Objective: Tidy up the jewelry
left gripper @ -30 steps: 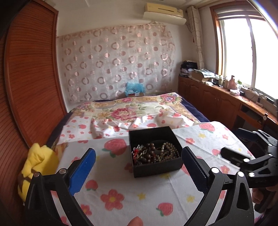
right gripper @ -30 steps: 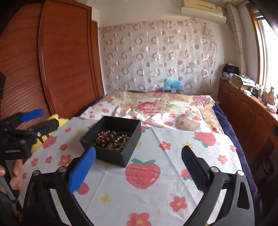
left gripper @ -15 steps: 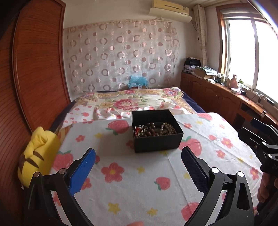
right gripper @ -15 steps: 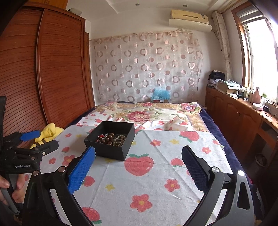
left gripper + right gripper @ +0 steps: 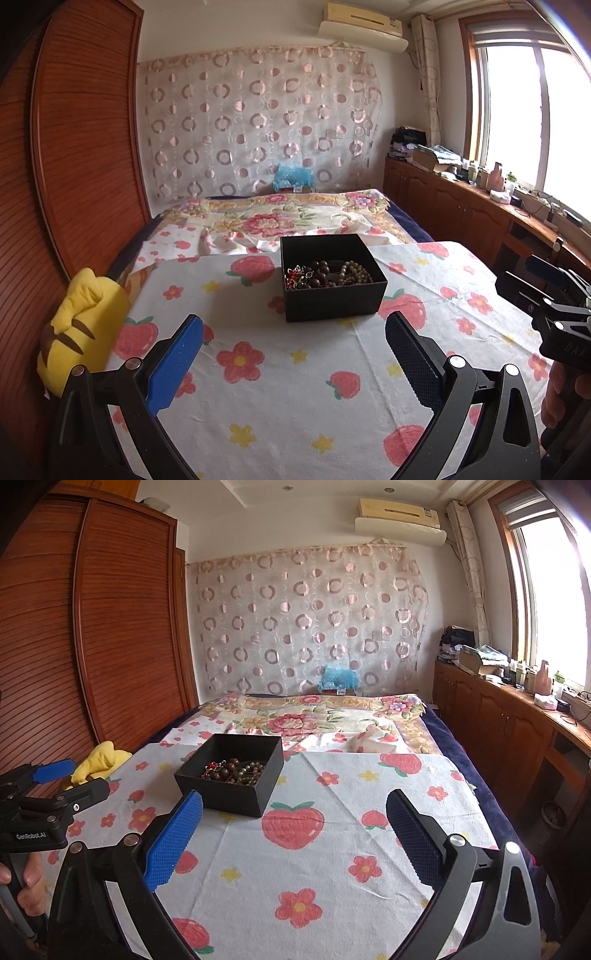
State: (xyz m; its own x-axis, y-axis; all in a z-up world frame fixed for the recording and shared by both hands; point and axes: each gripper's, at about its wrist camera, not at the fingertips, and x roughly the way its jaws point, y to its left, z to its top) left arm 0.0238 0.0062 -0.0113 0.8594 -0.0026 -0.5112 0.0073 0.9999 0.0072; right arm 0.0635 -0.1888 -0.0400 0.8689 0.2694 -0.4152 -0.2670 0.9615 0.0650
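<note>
A black open box (image 5: 332, 280) (image 5: 232, 771) stands on a flowered cloth (image 5: 280, 369) (image 5: 314, 849). Inside lie dark brown bead strings (image 5: 325, 275) (image 5: 236, 768), a lighter bead string (image 5: 356, 273) and a small red and silver piece (image 5: 295, 276) (image 5: 212, 766). My left gripper (image 5: 293, 354) (image 5: 68, 779) is open, held well back from the box with nothing between its fingers. My right gripper (image 5: 293, 834) (image 5: 539, 275) is open too, empty, back and to the right of the box.
A yellow plush toy (image 5: 81, 332) (image 5: 98, 760) lies at the cloth's left edge by a wooden wardrobe (image 5: 55, 166). A bed with a floral blanket (image 5: 280, 218) stretches behind the box. Low wooden cabinets (image 5: 461, 206) with clutter run under the window on the right.
Both grippers have drawn back and up from the box, which now looks smaller and farther off. Both stay open. The box and the beads have not moved.
</note>
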